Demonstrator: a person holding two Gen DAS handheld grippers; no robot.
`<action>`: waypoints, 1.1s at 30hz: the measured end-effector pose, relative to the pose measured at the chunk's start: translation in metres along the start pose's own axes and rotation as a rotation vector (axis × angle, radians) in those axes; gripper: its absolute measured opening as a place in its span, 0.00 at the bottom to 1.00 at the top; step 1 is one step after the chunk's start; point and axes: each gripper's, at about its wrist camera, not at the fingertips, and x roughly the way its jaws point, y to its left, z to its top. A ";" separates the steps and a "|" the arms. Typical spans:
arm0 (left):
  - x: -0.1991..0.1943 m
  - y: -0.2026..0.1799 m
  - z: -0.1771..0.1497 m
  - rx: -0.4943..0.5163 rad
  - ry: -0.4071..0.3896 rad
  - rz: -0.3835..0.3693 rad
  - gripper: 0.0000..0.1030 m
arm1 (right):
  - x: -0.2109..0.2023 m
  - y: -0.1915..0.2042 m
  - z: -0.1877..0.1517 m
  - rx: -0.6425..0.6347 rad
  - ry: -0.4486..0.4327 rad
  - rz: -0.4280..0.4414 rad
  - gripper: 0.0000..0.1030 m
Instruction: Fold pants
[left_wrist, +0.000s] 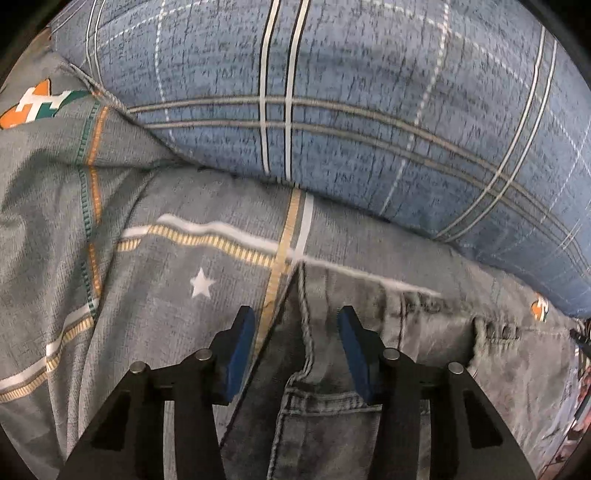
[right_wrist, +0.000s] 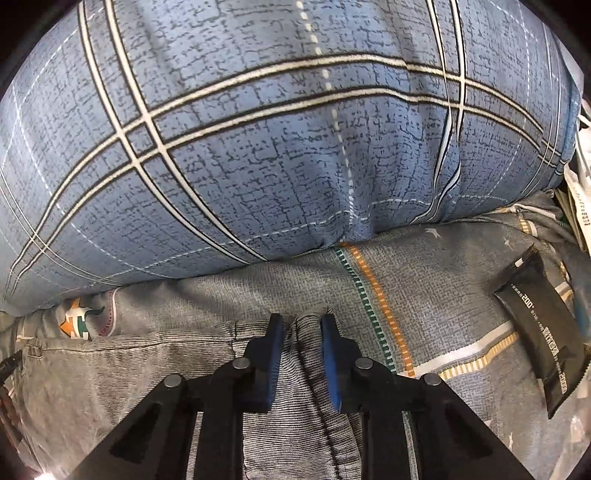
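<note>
Blue plaid pillow (right_wrist: 258, 147) on grey bedsheet (left_wrist: 166, 280).

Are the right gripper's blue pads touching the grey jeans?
Touching. The right wrist view shows the right gripper with blue pads pinching a raised fold of the grey jeans.

The pants (left_wrist: 369, 387) lie on the bedsheet (left_wrist: 147, 295). A pillow (right_wrist: 258, 147) rests on the sheet at their twelve o'clock. A packet (right_wrist: 543, 339) lies at three o'clock.

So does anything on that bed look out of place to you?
One thing: a black packet with white print lies askew on the grey bedsheet, right of the grey jeans, an odd item among bedding. Otherwise nothing looks spilled or damaged; the blue plaid quilt is just bunched up behind.
</note>
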 end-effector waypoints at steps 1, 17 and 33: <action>0.000 -0.002 0.005 0.000 -0.001 0.004 0.47 | 0.000 0.002 0.000 -0.005 0.000 -0.004 0.21; -0.005 -0.031 0.032 0.055 -0.054 0.015 0.06 | -0.013 0.006 -0.008 -0.017 -0.067 -0.027 0.14; -0.245 0.009 -0.148 0.113 -0.456 -0.233 0.06 | -0.231 -0.040 -0.178 0.061 -0.462 0.137 0.14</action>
